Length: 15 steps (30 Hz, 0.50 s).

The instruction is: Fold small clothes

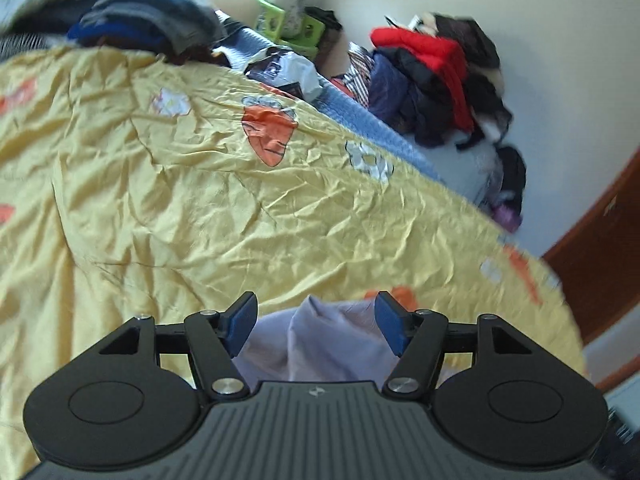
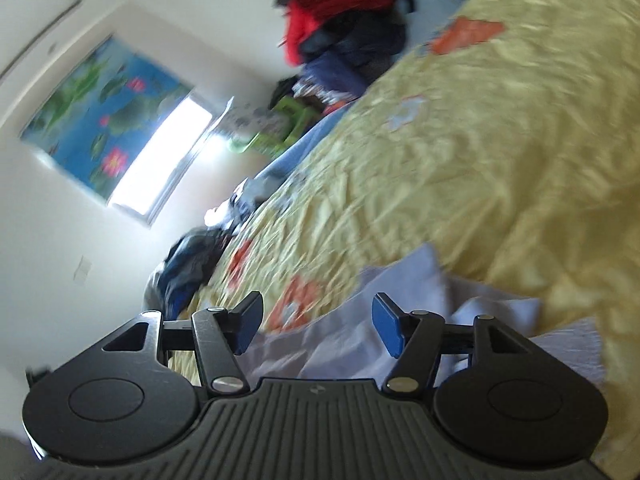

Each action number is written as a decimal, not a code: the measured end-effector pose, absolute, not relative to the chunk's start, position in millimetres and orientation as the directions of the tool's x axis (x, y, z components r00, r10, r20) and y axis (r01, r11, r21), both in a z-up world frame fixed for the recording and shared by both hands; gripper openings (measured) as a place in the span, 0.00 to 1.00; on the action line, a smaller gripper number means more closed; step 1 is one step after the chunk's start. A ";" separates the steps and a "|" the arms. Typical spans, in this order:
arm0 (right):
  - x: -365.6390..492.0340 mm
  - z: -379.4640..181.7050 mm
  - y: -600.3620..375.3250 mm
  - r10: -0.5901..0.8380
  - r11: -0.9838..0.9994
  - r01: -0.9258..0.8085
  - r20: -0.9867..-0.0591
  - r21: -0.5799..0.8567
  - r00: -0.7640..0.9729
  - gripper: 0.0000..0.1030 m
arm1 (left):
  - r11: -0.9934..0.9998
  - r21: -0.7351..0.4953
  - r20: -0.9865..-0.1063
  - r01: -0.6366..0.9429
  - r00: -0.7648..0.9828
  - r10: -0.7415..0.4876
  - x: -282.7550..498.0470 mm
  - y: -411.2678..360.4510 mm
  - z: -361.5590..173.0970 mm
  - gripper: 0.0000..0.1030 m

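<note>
A small pale lilac garment lies crumpled on the yellow bedspread, right below my left gripper. The left gripper is open, its blue pads on either side of a raised fold, not closed on it. In the right wrist view the same lilac garment spreads under and beyond my right gripper, which is open and empty above it. That view is tilted and blurred. The near part of the garment is hidden behind both gripper bodies.
The bedspread has orange carrot and white flower prints. A dark clothes pile lies at the bed's far end, another red and dark pile beside the bed by the wall. A green item and a window stand beyond.
</note>
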State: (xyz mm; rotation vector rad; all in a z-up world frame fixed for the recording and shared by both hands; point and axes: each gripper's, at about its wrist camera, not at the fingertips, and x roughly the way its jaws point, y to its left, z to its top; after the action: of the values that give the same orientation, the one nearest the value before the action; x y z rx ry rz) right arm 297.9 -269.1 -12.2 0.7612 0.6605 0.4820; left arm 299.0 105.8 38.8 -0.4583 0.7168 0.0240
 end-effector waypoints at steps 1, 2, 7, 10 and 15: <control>298.1 -7.8 -259.2 0.649 0.634 -0.202 -0.371 0.747 0.664 0.63 | 0.917 -0.367 -0.643 -0.156 0.755 -0.129 294.7 101.3 37.8 0.63; 299.9 -5.7 -247.4 0.688 0.623 -0.240 -0.375 0.744 0.621 0.65 | 0.930 -0.341 -0.647 -0.137 0.752 -0.126 288.9 97.1 36.2 0.63; 314.1 -12.3 -188.2 0.805 0.557 -0.316 -0.404 0.768 0.435 0.72 | 0.974 -0.218 -0.670 -0.066 0.736 -0.100 255.7 80.4 21.6 0.63; 330.8 -27.8 -163.3 0.823 0.534 -0.263 -0.424 0.803 0.378 0.72 | 0.983 -0.177 -0.687 -0.042 0.720 -0.093 239.9 76.4 12.4 0.63; 345.7 -17.9 -154.1 0.666 0.659 -0.201 -0.438 0.725 0.604 0.72 | 0.995 -0.096 -0.700 -0.008 0.712 -0.062 226.7 68.4 3.5 0.63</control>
State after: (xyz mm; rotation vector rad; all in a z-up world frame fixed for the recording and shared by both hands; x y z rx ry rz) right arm 345.7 -154.1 -17.9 0.6803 0.7660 0.5485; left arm 226.7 68.4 3.5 -0.0947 0.7784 -0.0295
